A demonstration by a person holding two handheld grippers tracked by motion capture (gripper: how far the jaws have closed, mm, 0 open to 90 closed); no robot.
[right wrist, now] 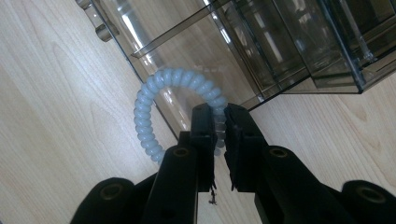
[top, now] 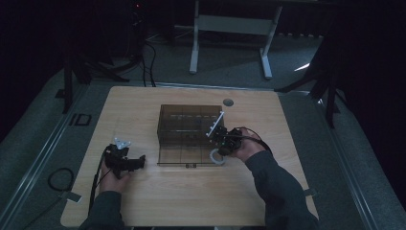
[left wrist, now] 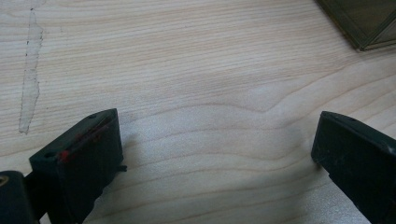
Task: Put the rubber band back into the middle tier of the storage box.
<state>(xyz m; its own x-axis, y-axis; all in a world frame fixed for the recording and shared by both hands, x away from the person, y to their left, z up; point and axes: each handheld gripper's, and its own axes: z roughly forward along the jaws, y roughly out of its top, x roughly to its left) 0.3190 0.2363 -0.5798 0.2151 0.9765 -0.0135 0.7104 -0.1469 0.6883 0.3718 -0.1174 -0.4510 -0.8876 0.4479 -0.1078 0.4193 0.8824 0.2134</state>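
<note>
Now spiral hair tie (right wrist: 154, 112) pinched between right gripper (right wrist: 220, 116) fingers (right wrist: 201, 126).

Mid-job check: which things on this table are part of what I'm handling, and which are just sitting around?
In the job:
right gripper, shut on the coiled hair tie
smoky clear organizer box, its lid open

Lying about:
left gripper, open over bare table
cable loop on floor

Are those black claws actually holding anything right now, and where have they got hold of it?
The right gripper pinches a pale spiral hair tie by one side of its loop, beside the clear box. The left gripper is open over bare table.
</note>
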